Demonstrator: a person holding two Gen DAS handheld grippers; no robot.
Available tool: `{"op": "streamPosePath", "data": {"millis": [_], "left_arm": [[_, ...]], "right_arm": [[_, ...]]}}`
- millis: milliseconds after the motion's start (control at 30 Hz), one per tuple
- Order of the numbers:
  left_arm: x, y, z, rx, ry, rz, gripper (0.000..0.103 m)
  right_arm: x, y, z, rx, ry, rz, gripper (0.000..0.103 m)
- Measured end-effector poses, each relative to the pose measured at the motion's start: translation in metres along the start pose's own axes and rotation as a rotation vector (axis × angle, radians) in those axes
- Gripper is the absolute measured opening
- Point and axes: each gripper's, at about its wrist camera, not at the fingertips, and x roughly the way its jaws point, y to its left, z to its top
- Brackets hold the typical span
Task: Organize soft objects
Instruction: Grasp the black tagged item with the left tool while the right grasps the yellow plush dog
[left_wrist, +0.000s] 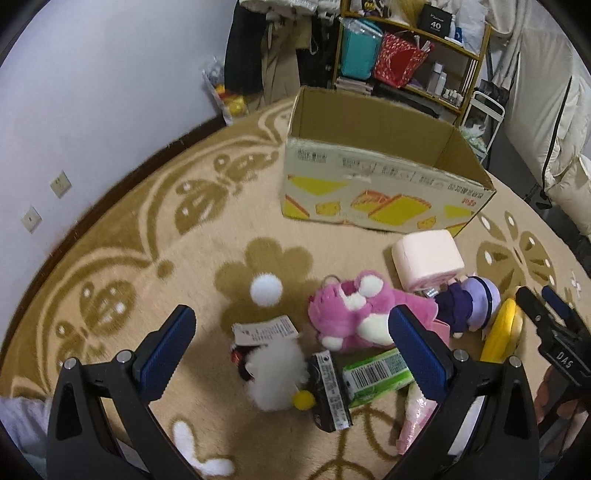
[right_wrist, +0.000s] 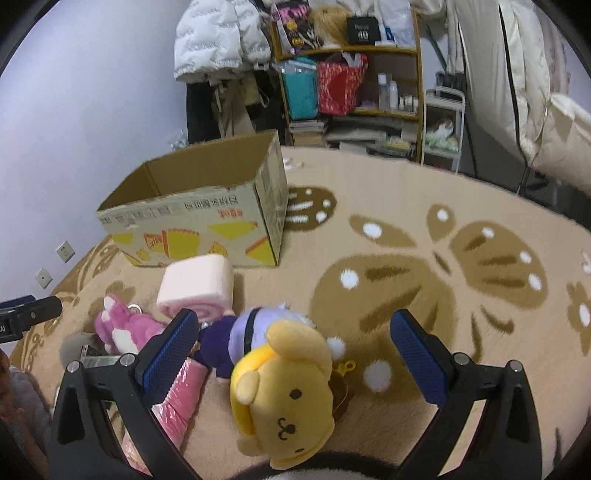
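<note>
Soft toys lie in a cluster on the beige rug. My left gripper (left_wrist: 291, 325) hangs open above a white fluffy plush (left_wrist: 275, 369) with a paper tag; a pink bear plush (left_wrist: 351, 314) lies to its right. Further right are a purple doll (left_wrist: 469, 302) and a pink roll-cake cushion (left_wrist: 428, 258). My right gripper (right_wrist: 291, 332) is open over a yellow dog plush (right_wrist: 284, 398), with the purple doll (right_wrist: 240, 332), the roll-cake cushion (right_wrist: 197, 288) and the pink bear (right_wrist: 122, 328) to its left. An open cardboard box (left_wrist: 380, 192) (right_wrist: 199, 229) stands behind the toys.
A green packet (left_wrist: 376, 373) and a dark packet (left_wrist: 328, 391) lie beside the white plush. A pink wrapped pack (right_wrist: 177, 402) lies under my right gripper's left finger. Shelves (right_wrist: 351, 92), hanging coats and a bed edge line the far side of the rug.
</note>
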Motion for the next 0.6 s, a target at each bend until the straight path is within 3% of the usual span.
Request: {"op": "streamPosePath", "data": {"millis": [133,600], "left_arm": [[0.006,0.002,-0.006,-0.035,0.034,-0.019,0.103],[0.022,-0.004,-0.016,0.005,0.095,0.017,0.103]], "right_arm": [[0.006,0.000,-0.006,-0.011,0.029,-0.027,0.103],[0.025,0.002,-0.024,-0.004,0.146,0.009,0.103]]}}
